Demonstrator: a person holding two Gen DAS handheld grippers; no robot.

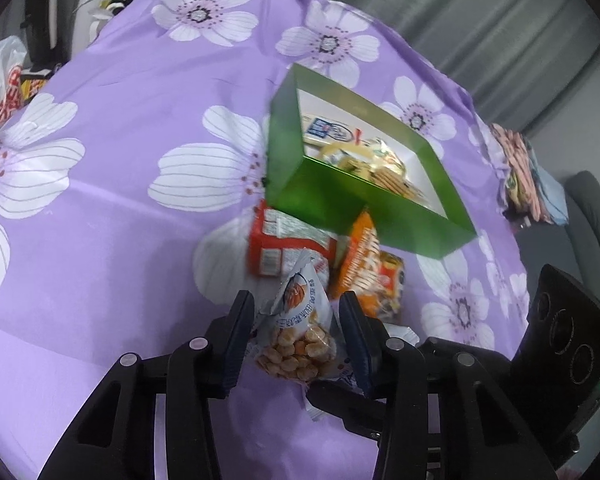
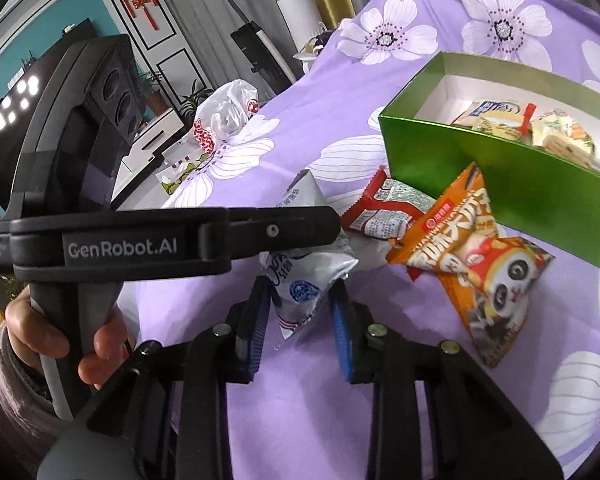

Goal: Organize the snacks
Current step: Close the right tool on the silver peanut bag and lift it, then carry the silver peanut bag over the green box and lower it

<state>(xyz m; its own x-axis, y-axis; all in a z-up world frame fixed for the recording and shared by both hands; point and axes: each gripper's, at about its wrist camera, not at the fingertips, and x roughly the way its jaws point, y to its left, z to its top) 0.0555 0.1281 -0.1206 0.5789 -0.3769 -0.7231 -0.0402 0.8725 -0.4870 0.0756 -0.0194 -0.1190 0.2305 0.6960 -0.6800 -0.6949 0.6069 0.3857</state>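
Well, my left hand-held gripper (image 1: pixel 296 300) was pinching a small nut packet (image 1: pixel 296 336) between its two fingers. The long axis of this packet ran along the fingers, away from the camera. Its crumpled, sealed end pointed toward the green box (image 1: pixel 320 196), and its clear part with round orange-brown nuts was at the near end. It had blue print and a round orange drawing, but I could not read the words.

My right hand-held gripper (image 2: pixel 300 282) was closed on a white packet (image 2: pixel 300 276) with blue print. This packet was squeezed at its middle. Its long axis also went roughly along the fingers, a little tilted, with one corner hanging toward the camera. The blue writing on it was too crumpled to read.

Both packets were just above the desk (image 1: pixel 120 200), which was covered with a purple cloth with white flowers. Just beyond them lay a red packet (image 1: pixel 276 240) and an orange packet (image 1: pixel 364 264) with a panda drawing and large Chinese characters. Both touched the near wall of the green box, which was white inside and had several snacks in it.

From the right view I read "GenRobot.AI" on the side of the left tool, and my hand (image 2: pixel 60 332) was around its handle. A white plastic bag (image 2: pixel 224 116) with red print lay at the far edge.
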